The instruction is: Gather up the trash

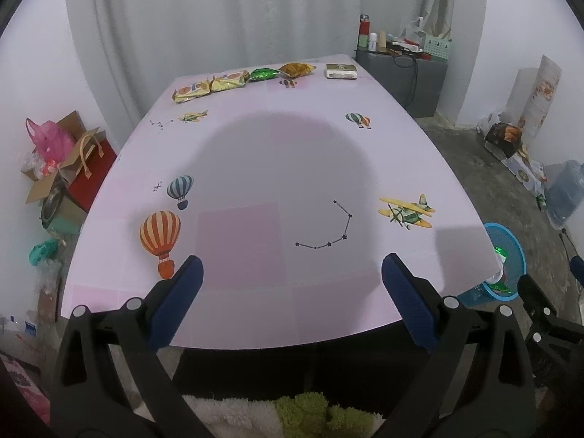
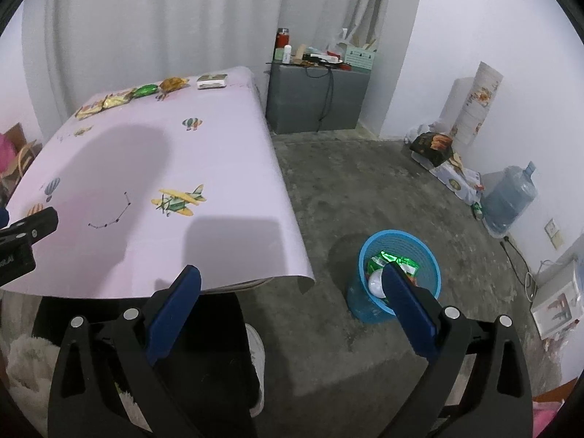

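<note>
Both hand-held grippers, left [image 1: 292,270] and right [image 2: 292,281], are spread and hold nothing. Four snack wrappers [image 1: 233,81] and a small box [image 1: 341,71] remain along the counter's [image 1: 292,168] far edge. The blue bin [image 2: 423,281] on the floor beside the counter's near right corner already holds some trash.

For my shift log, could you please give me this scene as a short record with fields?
table: pink cloth with balloon and plane prints
wrappers: four in a row at the far edge: two yellow, one green, one orange
box: small, flat, right of the wrappers
bin: blue, on the floor right of the table, holds green wrappers and something white
left gripper: open, empty
right gripper: open, empty
</note>
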`<state>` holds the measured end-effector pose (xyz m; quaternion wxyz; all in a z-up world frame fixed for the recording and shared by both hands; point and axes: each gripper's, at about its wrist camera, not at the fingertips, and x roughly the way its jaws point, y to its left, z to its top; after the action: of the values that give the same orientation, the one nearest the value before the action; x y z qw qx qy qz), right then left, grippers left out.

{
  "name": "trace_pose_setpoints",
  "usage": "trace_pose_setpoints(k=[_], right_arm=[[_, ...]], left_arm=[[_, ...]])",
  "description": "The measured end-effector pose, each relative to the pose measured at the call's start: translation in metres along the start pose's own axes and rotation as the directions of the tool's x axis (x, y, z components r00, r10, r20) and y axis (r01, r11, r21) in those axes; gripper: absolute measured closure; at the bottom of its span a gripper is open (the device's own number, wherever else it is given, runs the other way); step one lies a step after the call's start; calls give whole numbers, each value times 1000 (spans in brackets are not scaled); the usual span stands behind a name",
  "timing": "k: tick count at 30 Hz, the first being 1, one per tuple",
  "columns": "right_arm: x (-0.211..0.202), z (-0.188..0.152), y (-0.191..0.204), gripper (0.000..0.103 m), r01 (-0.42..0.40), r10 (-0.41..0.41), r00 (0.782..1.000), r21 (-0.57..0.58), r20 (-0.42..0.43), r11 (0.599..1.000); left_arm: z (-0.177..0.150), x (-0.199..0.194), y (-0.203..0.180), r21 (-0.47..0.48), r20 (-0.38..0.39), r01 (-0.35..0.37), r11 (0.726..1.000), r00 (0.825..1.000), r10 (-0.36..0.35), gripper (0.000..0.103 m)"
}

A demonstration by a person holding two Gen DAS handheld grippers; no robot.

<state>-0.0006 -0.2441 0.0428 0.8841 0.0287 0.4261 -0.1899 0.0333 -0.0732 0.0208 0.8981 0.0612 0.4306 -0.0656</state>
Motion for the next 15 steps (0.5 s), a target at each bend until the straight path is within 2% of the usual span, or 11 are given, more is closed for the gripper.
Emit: trace_pose_setpoints(k=[15], right_arm=[[1, 5, -6, 7, 21, -22, 1000, 30, 18, 999]], left_arm=[[3, -1, 8, -53, 7, -18, 998, 1000, 19, 9]])
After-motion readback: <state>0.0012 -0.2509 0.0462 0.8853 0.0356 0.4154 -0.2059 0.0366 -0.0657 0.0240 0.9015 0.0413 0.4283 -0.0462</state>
